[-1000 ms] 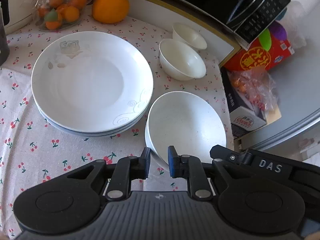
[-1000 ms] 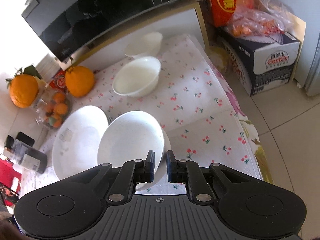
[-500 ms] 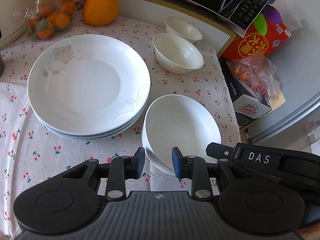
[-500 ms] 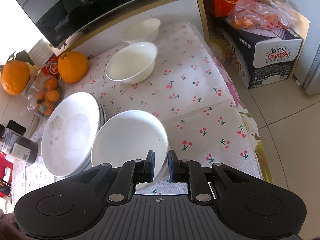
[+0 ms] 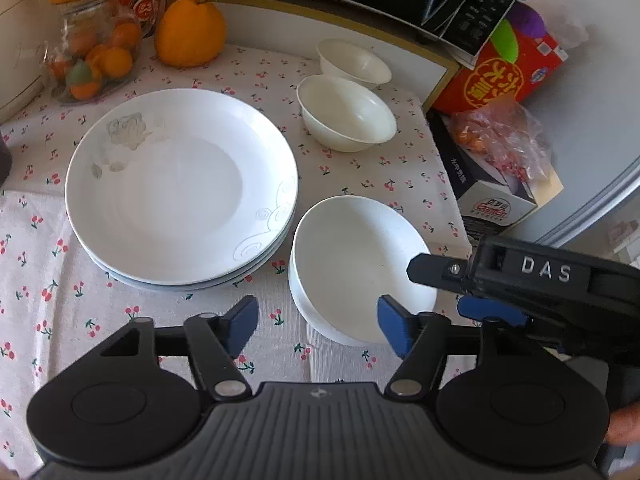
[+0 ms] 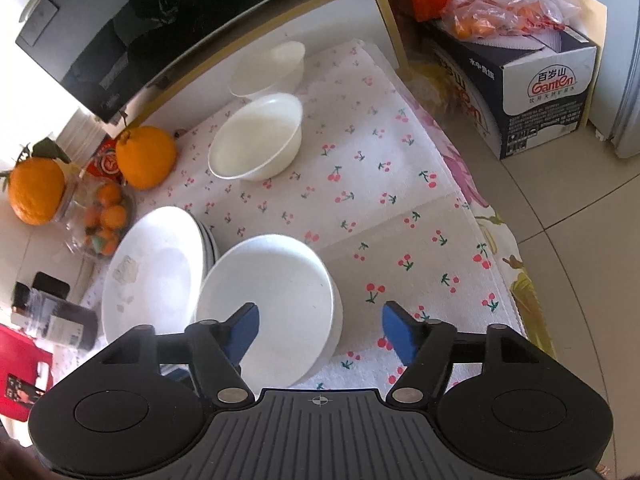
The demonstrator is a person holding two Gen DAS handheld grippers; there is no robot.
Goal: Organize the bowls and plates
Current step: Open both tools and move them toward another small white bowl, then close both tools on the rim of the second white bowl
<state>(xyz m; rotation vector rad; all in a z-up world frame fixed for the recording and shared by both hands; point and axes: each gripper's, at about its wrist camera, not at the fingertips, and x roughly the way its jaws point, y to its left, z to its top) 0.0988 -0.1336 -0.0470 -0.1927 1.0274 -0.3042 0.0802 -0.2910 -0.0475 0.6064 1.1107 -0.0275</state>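
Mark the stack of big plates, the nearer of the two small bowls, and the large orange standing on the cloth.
stack of big plates (image 5: 180, 184): left wrist view, top plate's centre well.
nearer small bowl (image 5: 347, 110): left wrist view, inside bottom.
large orange (image 6: 146, 157): right wrist view, middle of its skin.

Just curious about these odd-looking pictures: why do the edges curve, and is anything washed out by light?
Left wrist view: fisheye lens bends the edges; the plate stack stays sharp, with soft sheen. Right wrist view: same curving, daylight bleaches the far bowl and the top-left corner.
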